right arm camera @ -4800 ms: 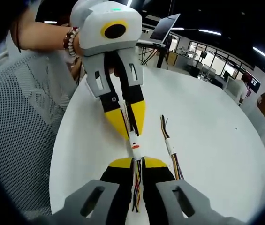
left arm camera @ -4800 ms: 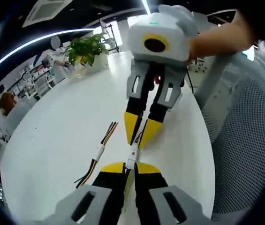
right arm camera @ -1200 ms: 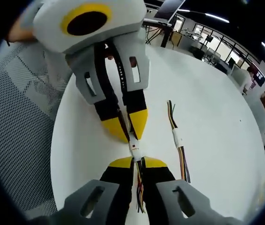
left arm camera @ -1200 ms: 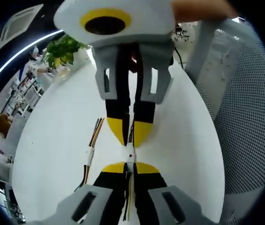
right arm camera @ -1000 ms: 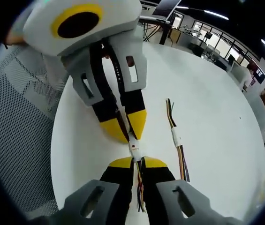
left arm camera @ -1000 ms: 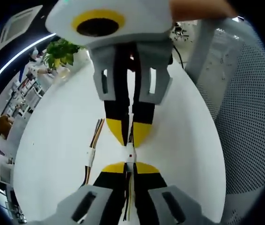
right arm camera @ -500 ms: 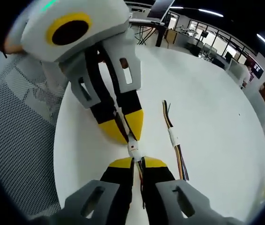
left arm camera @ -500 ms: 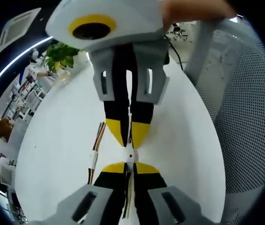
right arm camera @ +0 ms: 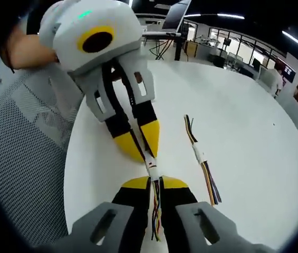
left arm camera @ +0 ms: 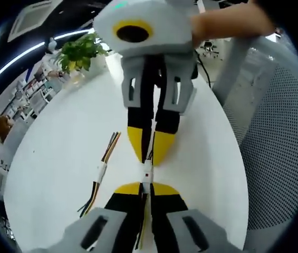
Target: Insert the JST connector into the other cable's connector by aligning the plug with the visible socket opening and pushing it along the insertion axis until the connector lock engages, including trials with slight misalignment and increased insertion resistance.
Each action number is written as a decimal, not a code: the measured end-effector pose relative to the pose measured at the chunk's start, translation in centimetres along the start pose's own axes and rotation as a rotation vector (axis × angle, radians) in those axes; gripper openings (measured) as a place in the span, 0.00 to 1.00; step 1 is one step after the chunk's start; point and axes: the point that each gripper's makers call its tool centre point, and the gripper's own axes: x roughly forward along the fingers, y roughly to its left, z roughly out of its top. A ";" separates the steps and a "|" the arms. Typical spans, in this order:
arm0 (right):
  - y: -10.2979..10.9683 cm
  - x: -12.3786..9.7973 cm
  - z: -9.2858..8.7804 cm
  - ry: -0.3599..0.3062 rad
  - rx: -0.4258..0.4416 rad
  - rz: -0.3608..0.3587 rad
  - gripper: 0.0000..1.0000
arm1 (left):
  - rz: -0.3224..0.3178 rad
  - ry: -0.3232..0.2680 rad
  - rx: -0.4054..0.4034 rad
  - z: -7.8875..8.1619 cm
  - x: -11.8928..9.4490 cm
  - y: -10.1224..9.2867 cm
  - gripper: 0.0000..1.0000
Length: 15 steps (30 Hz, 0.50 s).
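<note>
Two white JST connectors (left arm camera: 146,174) meet end to end between the two grippers, above the white table (left arm camera: 59,147). In the left gripper view my left gripper (left arm camera: 145,185) is shut on its cable just behind the connector, with coloured wires running back between the jaws. My right gripper (left arm camera: 150,155) comes down from the top, shut on the other cable. In the right gripper view the right gripper (right arm camera: 155,182) pinches its coloured wires, and the connector pair (right arm camera: 151,167) bridges to the left gripper (right arm camera: 143,150). Whether the lock is engaged cannot be told.
A spare joined cable (left arm camera: 101,171) lies on the table beside the grippers, and appears as the spare cable (right arm camera: 199,155) to the right. A grey mesh chair (left arm camera: 275,137) stands at the table edge. A potted plant (left arm camera: 83,52) sits at the far side.
Both views have shifted, and the opposite gripper now looks smaller and farther back. The connectors stay together between the tips, and both grippers stay shut.
</note>
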 end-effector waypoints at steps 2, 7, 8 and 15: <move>0.2 -0.2 0.1 -0.017 0.003 0.014 0.04 | -0.005 0.004 0.009 -0.1 0.0 -0.2 0.00; 0.7 -0.1 0.4 -0.006 -0.040 0.022 0.04 | -0.019 0.015 0.040 0.0 -0.2 -0.5 0.00; 0.7 -0.1 0.5 -0.008 -0.045 0.025 0.04 | -0.021 0.009 0.034 0.1 -0.2 -0.5 0.00; 0.9 0.1 0.2 -0.017 -0.014 0.043 0.04 | -0.026 0.006 -0.008 -0.2 -0.1 -0.4 0.00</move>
